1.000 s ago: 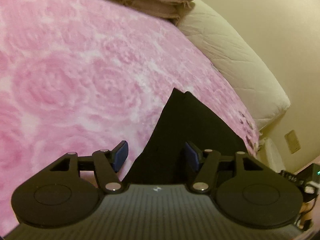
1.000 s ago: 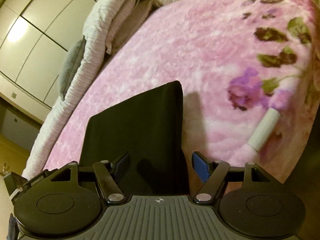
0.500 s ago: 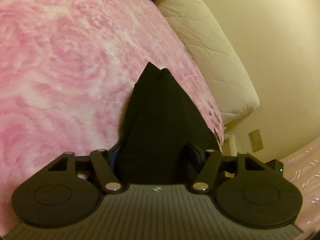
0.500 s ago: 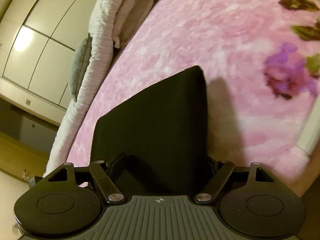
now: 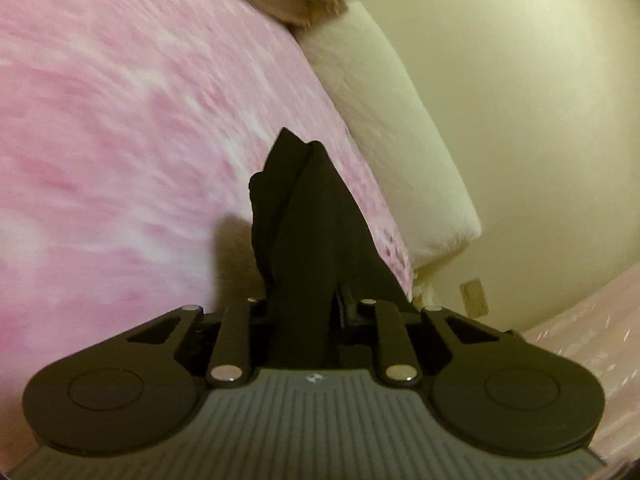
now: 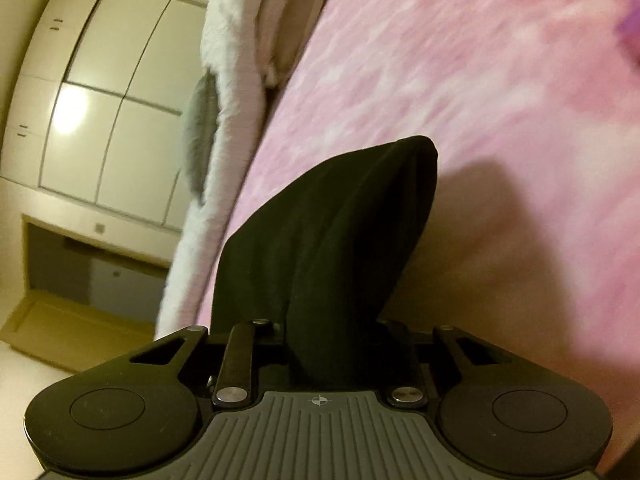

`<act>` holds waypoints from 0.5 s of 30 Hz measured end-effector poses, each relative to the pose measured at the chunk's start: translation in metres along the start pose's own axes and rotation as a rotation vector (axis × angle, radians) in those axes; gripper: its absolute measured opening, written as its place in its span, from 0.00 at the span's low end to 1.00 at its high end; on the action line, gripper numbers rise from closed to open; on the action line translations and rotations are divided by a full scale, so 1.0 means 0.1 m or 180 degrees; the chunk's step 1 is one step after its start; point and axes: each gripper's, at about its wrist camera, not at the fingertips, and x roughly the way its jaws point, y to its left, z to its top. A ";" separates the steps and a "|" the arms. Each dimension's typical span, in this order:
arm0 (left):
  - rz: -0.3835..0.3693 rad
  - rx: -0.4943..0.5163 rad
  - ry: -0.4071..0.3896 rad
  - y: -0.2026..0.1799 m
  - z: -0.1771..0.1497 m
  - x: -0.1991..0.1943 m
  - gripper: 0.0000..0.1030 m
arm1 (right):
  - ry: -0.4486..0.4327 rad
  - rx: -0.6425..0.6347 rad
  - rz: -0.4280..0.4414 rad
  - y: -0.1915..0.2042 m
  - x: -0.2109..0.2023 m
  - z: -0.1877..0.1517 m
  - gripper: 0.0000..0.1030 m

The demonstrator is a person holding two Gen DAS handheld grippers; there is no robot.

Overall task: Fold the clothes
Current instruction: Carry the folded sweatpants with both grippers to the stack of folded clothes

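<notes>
A folded black garment (image 5: 316, 216) lies on a pink fleece blanket (image 5: 120, 140) on the bed. My left gripper (image 5: 304, 312) is shut on its near edge; the cloth bunches between the fingers and rises off the blanket in a peak. The same black garment (image 6: 340, 224) shows in the right wrist view, lifted into a rounded hump. My right gripper (image 6: 340, 336) is shut on its near edge. The fingertips of both grippers are hidden by the cloth.
A cream quilted duvet (image 5: 384, 120) lies along the blanket's far side by the wall. A stack of white and pink bedding (image 6: 244, 40) and a grey pillow (image 6: 198, 136) sit at the bed's end. White wardrobe doors (image 6: 100, 100) stand beyond.
Both grippers went from open above the garment's near edge to shut on it. The cloth now lifts off the blanket, and both views are blurred by motion.
</notes>
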 end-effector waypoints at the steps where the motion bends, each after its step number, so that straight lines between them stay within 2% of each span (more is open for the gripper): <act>1: 0.0059 -0.0043 -0.0066 0.00 -0.02 -0.24 0.17 | 0.0084 -0.0027 0.0009 0.16 0.09 -0.06 0.23; 7: 0.0463 -0.0468 -0.0601 -0.24 -0.28 -1.93 0.16 | 0.0676 -0.0284 0.0123 1.30 0.56 -0.54 0.22; 15: 0.1008 -0.0907 -0.1496 -0.91 -0.99 -4.45 0.16 | 0.1700 -0.0469 0.0499 3.02 1.14 -1.63 0.22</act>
